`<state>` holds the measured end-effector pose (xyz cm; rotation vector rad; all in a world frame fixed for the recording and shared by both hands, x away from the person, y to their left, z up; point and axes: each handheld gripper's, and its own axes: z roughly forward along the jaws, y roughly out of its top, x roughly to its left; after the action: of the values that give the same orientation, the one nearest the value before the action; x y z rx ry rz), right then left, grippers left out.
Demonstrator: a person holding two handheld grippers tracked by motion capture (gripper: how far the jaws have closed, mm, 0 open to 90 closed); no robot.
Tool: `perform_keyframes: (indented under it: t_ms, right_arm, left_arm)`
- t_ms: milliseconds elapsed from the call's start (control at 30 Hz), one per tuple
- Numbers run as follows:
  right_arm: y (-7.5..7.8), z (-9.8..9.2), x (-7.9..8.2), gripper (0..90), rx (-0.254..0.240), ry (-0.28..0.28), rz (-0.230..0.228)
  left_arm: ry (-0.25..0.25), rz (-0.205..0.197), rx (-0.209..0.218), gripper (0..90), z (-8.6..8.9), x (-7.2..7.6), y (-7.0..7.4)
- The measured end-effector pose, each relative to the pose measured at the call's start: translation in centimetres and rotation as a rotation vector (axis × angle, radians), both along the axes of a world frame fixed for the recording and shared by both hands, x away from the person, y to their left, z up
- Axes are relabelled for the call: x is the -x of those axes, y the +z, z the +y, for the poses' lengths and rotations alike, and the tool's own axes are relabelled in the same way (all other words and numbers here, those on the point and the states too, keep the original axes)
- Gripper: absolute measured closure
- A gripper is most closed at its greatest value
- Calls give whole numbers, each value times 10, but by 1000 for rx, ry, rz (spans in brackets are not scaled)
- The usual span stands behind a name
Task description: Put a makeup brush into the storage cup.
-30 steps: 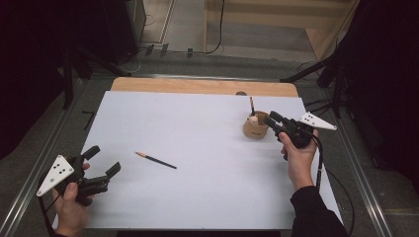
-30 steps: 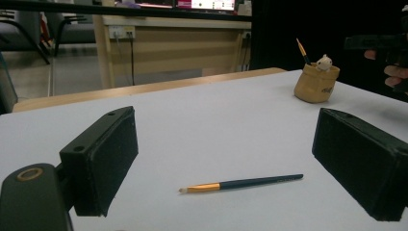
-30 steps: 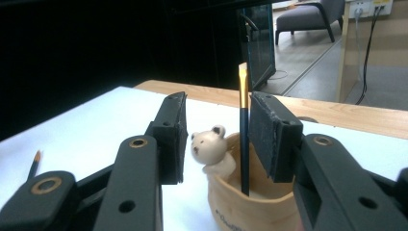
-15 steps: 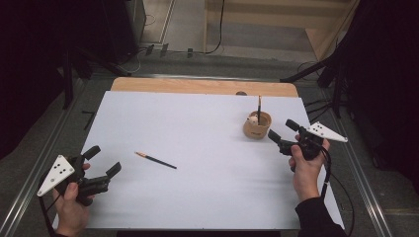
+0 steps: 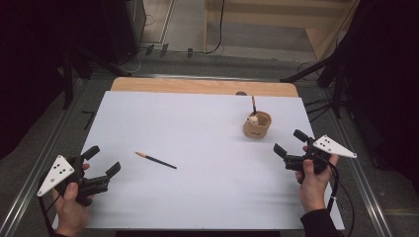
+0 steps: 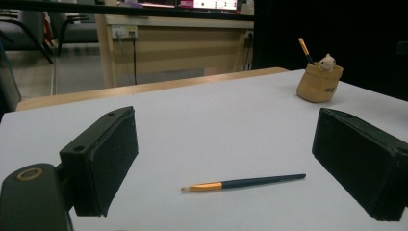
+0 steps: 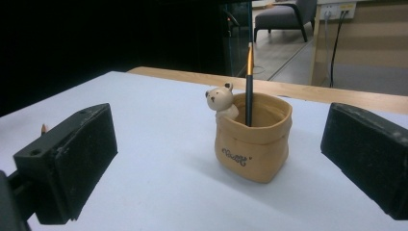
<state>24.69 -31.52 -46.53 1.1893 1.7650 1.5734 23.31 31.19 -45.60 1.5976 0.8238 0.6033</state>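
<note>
A tan bag-shaped pen holder (image 5: 257, 125) (image 7: 252, 139) (image 6: 319, 82) with a small bear figure stands at the right back of the white sheet, and a dark paintbrush (image 5: 254, 105) (image 7: 249, 82) stands upright in it. A second paintbrush (image 5: 155, 160) (image 6: 243, 183) lies flat on the sheet left of centre. My right gripper (image 5: 290, 143) (image 7: 219, 163) is open, its jaws having just been opening, with nothing between them; it sits a little to the near right of the holder. My left gripper (image 5: 102, 160) (image 6: 226, 159) rests open at the near left, facing the lying brush.
The white sheet (image 5: 197, 148) covers most of a wooden tabletop (image 5: 197, 86), whose far strip shows bare. Metal rails (image 5: 34, 163) run along both sides. Dark stands and cables sit on the floor behind the table.
My right gripper let go of the brush now standing in the holder, opened wide and drew back toward the near right. The left gripper and the lying brush stayed put.
</note>
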Motion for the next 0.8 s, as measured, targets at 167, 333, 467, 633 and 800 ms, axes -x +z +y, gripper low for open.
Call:
perform_keyframes:
  t_ms: [167,333,467,633,800]
  right_arm:
    - [-3,-2,13,0,18,3,0]
    - [-2,-9,26,0,13,-7,-8]
    - [-1,-12,36,0,19,-21,-14]
    - [-1,-18,45,0,2,-41,-22]
    - [-3,-28,52,0,4,-76,-22]
  left_arm:
    - [0,-4,-8,94,1,3,1]
    - [10,-6,-5,93,5,4,2]
    - [10,-11,-13,94,5,7,2]
    - [14,-14,-13,94,7,7,3]
    - [14,-13,-10,93,6,6,3]
